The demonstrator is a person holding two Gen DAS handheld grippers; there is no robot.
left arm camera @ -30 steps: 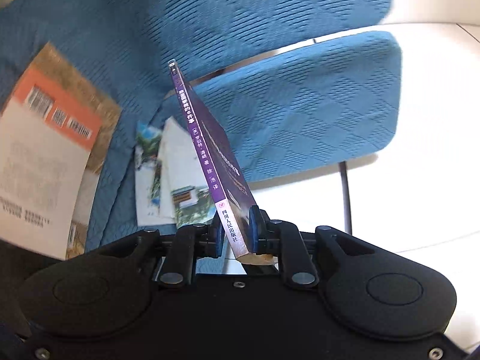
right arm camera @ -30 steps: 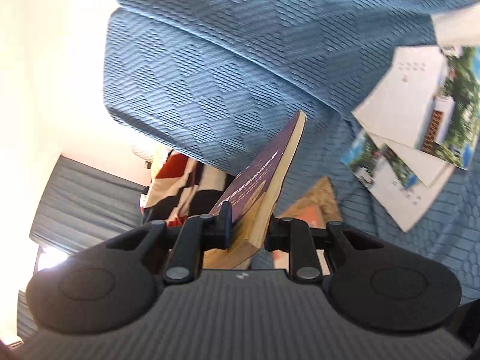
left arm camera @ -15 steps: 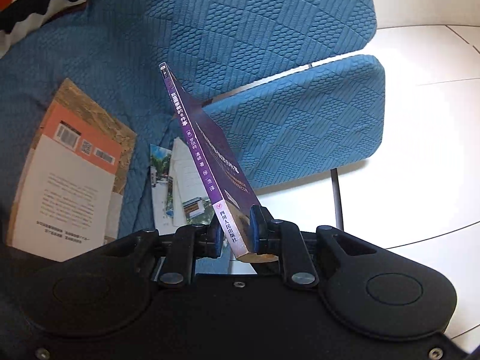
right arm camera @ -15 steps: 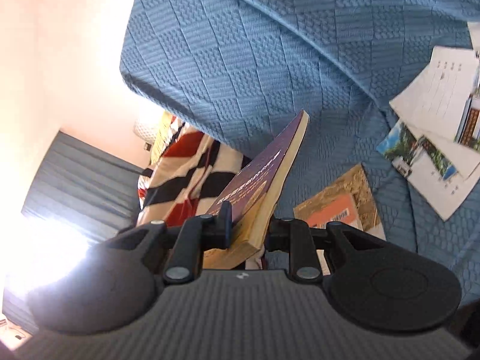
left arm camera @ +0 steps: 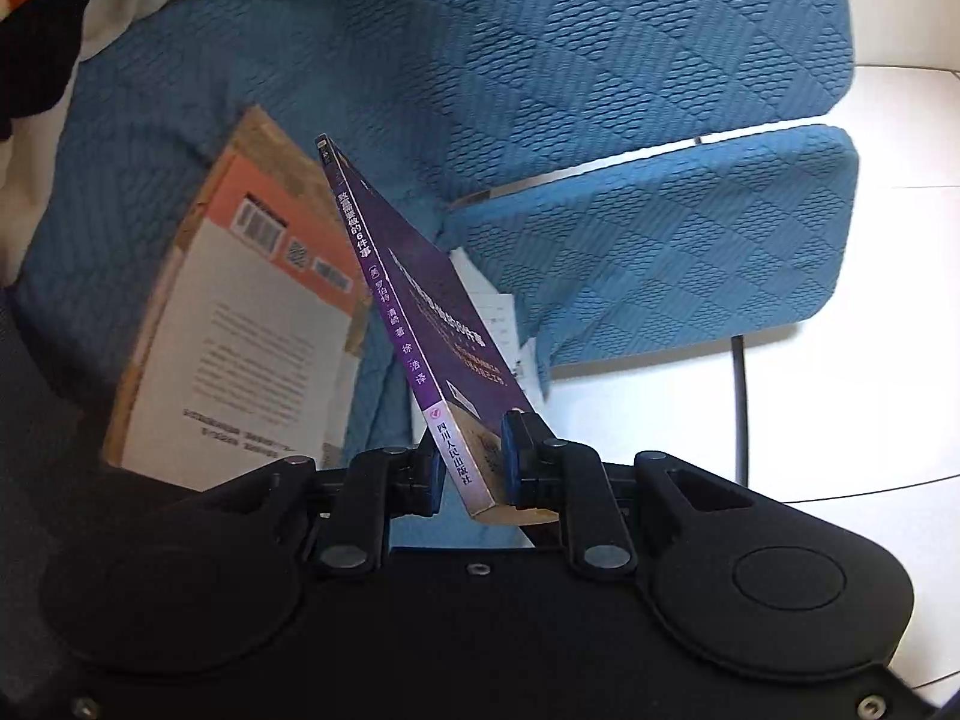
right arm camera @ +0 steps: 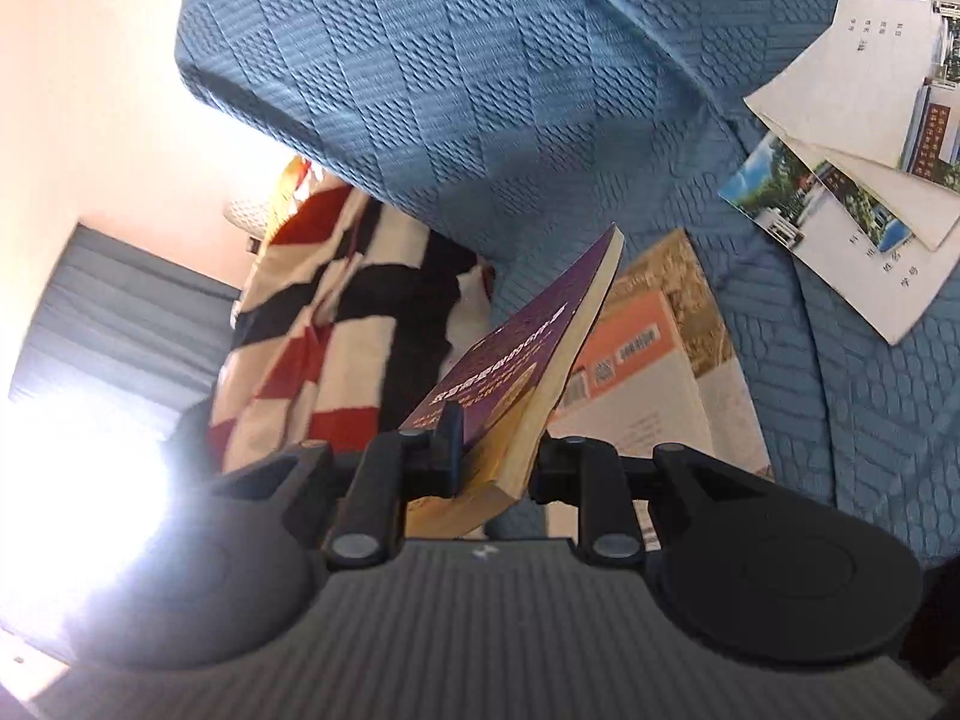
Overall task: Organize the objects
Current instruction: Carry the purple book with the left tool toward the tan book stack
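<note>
Both grippers clamp 1 purple book (left arm camera: pixel 420 324), held in air over blue sofa (left arm camera: pixel 540 60). Left gripper (left arm camera: pixel 469 462) fingers pinch spine end; right gripper (right arm camera: pixel 495 459) fingers pinch page edge. Long axis points away from fingers, toward orange book (left arm camera: pixel 240 324) lying flat just beyond.

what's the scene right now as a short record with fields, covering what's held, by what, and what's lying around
held item: purple book, tilted, clamped at two edges
left gripper: shut on the spine end
right gripper: shut on the page-edge side
surface: blue quilted cover
lying on it: orange-and-white book, back cover up, barcode showing
also on it: loose photo cards, overlapping
beside it: red, black and white striped cloth
</note>
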